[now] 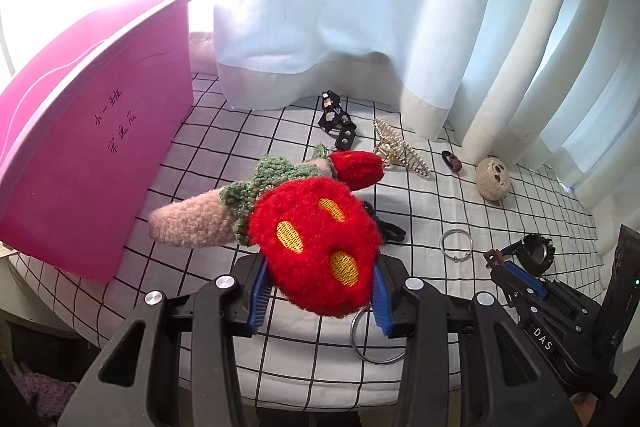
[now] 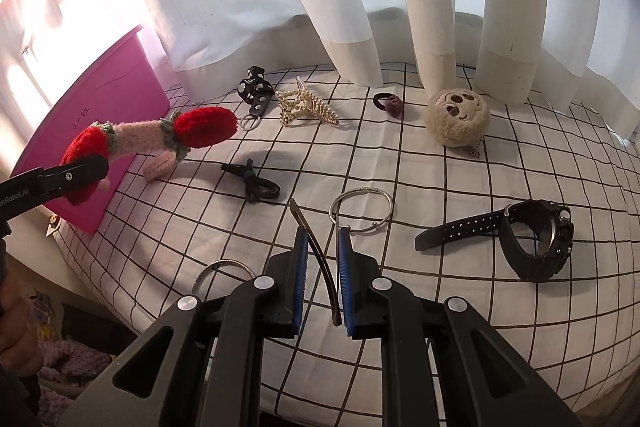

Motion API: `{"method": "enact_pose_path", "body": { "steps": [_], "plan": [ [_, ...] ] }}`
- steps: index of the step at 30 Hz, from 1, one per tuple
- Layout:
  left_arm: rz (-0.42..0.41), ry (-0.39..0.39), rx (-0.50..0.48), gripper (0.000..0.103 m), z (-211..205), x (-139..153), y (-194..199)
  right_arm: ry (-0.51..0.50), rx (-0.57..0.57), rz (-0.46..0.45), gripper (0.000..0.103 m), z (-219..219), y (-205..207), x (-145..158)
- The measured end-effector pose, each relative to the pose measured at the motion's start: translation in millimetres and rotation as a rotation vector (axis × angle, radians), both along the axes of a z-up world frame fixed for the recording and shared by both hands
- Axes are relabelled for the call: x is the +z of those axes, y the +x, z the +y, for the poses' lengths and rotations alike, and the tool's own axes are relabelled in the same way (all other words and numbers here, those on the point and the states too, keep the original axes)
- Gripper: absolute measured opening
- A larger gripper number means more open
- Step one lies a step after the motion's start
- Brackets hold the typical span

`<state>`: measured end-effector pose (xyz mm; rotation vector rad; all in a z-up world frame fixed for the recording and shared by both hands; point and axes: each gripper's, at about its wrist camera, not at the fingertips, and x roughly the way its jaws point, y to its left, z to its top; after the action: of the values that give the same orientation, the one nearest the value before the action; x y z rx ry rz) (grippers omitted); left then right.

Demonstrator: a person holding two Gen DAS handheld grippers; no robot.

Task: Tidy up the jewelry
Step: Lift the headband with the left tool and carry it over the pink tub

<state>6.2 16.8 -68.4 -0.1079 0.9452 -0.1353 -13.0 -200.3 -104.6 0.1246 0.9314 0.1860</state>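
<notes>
My left gripper point(image 1: 318, 291) clamps the fuzzy red-strawberry pink headband point(image 1: 316, 239), held aloft, band running toward the magenta plastic bin point(image 1: 92, 155) just left. My right gripper point(image 2: 322, 267) pinches a thin dark curved hair clip point(image 2: 316, 255).

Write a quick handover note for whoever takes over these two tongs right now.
Left tongs: shut on the strawberry headband, lifted above the cloth, beside the pink box.
Right tongs: shut on a thin dark hair clip.
On the checked cloth: watch, silver bangle, second ring, pearl claw clip, black clip, hair ties, fuzzy ball.
Done: two pieces picked up.
Left: stow these, then the rest.
</notes>
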Motion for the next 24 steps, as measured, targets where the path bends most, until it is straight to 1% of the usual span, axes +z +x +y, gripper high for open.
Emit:
{"method": "enact_pose_path", "body": {
  "steps": [8, 14, 20, 24],
  "plan": [
    [-0.072, -0.014, -0.003, 0.04, -2.3, 42.0, -8.7, 0.014, 0.025, -0.068, 0.015, 2.1, -0.6, 40.0],
    [-0.149, -0.022, 0.024, 0.04, 2.6, 82.5, -12.7, 0.024, 0.065, -0.135, 0.015, 11.5, 5.6, 73.7],
    [-0.237, -0.018, 0.065, 0.04, 15.3, 122.3, -15.9, 0.041, 0.139, -0.225, 0.015, 34.7, 23.6, 111.0],
    [-0.287, -0.013, 0.11, 0.04, 32.6, 144.8, -14.7, 0.059, 0.202, -0.274, 0.015, 57.0, 39.2, 131.7]
  ]
}}
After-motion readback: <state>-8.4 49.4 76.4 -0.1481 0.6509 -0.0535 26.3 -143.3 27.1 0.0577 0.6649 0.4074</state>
